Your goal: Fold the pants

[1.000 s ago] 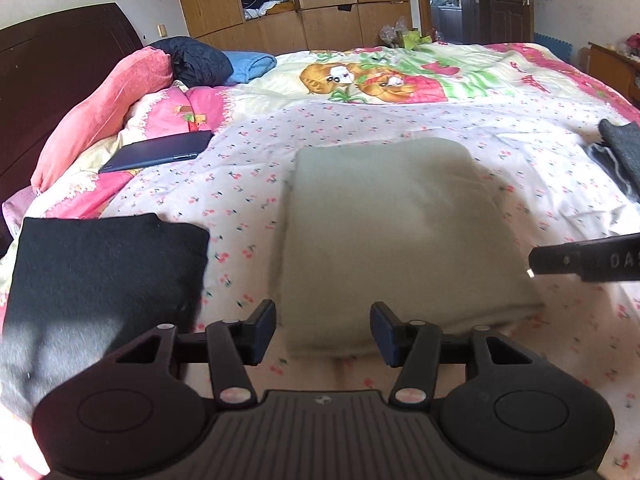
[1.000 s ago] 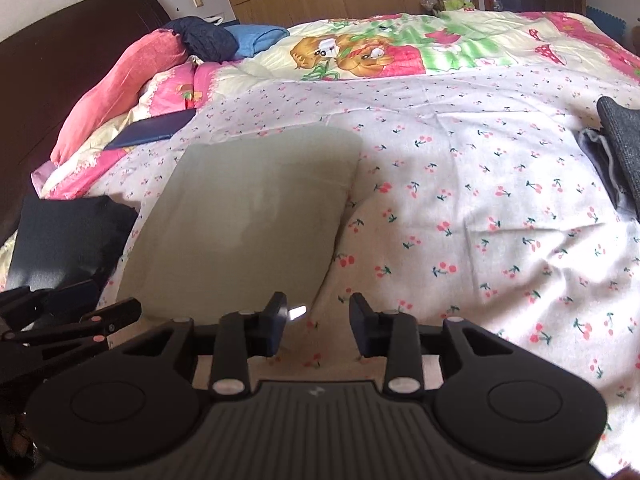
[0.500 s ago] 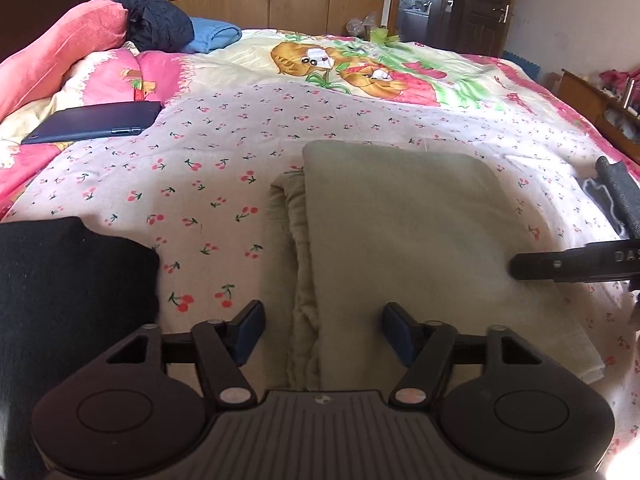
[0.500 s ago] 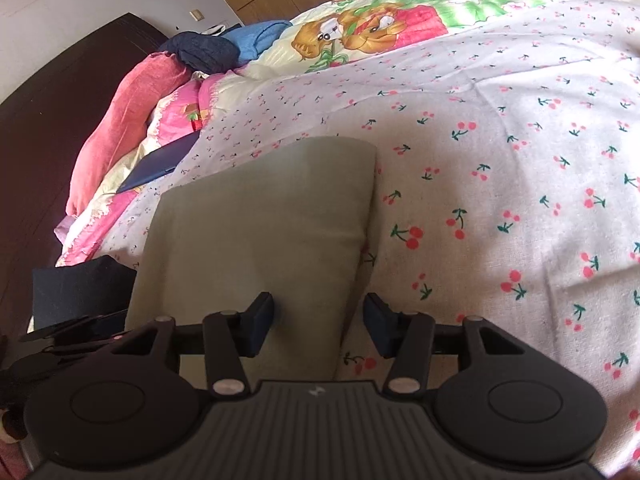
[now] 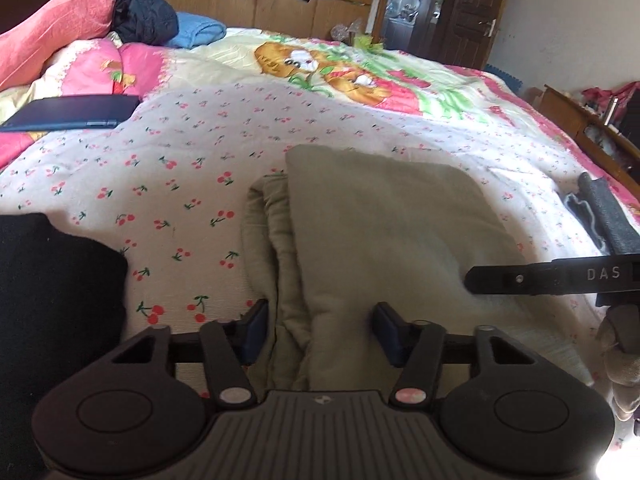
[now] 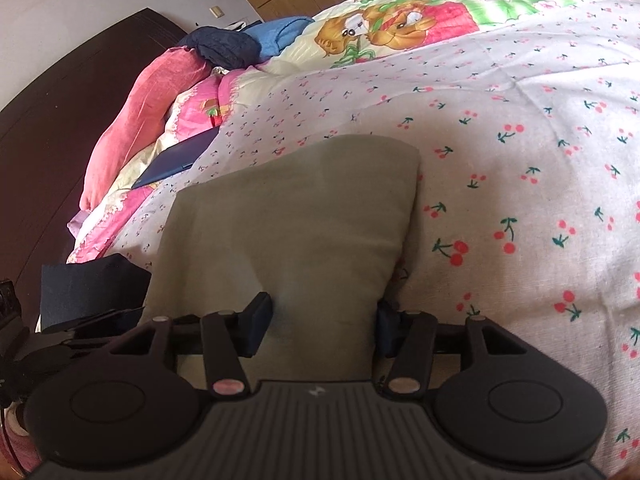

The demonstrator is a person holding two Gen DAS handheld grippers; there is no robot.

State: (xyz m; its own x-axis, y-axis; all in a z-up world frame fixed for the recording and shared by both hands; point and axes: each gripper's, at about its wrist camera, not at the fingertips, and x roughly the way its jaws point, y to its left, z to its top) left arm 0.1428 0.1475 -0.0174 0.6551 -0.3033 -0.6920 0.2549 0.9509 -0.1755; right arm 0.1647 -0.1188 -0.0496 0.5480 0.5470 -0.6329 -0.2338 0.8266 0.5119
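On the cherry-print quilt (image 5: 180, 168) of the bed the olive-green pants (image 5: 384, 232) lie as a folded, thick rectangle, and its long axis runs away from both cameras, toward the far side of the bed. The near short edge of the bundle is directly at the tongs. The left gripper (image 5: 320, 330) has its jaws wide apart and it stands over the near left corner, where the stacked layers of the fold show as loose edges; the cloth passes between the two jaws but they do not press it. The right gripper (image 6: 322, 322) is also spread wide, and it straddles the near right corner: one jaw is over the top of the pants (image 6: 296, 216) and the other is at the right side edge, just beside the quilt (image 6: 520, 168). Both grippers hold nothing. In the left view one finger (image 5: 552, 278) of the right tool reaches over the right part of the bundle. Neither hand is clearly nearer; each one has its own corner of the same near edge. I judge that the coming move depends on this: the bundle extends forward from the tongs, so a grasp of the near edge would carry it along the long axis. A folded black garment (image 5: 52, 304) lies to the left, apart from the pants
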